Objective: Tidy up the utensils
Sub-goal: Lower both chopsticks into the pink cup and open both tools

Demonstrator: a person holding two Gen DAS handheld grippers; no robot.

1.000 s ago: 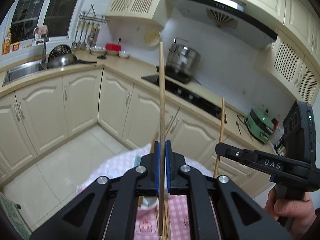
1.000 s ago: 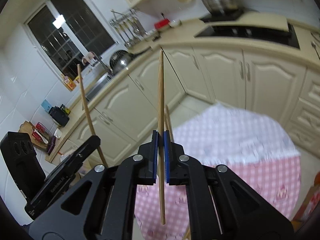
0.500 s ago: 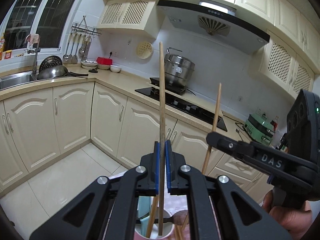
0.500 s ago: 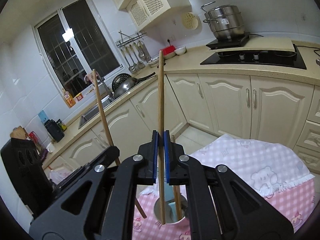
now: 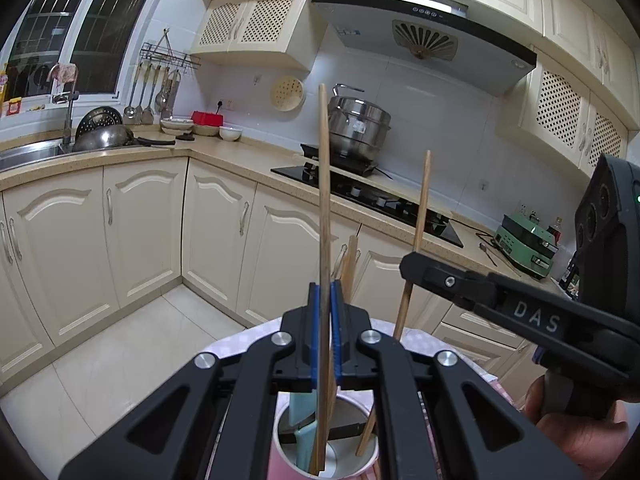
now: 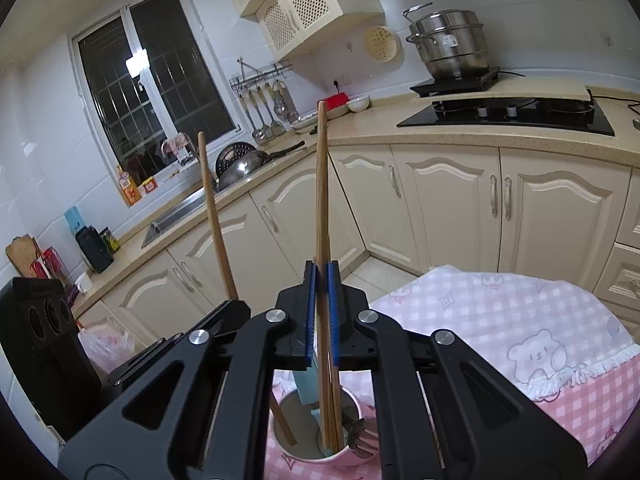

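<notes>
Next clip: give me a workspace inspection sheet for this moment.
Surface: pink checked tablecloth.
Job's things: cup holding a fork and a pale blue utensil; two chopsticks, tips lowered into the cup.
Clutter: nothing seen.
Grippers: left tool shut on left chopstick; right tool shut on right chopstick.
Cables: nothing seen near the table.
Surroundings: kitchen, steel pot on the stove.

1. Left gripper (image 5: 325,300): matte black linkage arms, blue pads on the fingers (image 5: 313,320), silver round screws at the pivots.
2. Right gripper (image 6: 320,280): same black frame, blue pads, silver screws; white "DAS" lettering on its side, green LED on the housing.
</notes>
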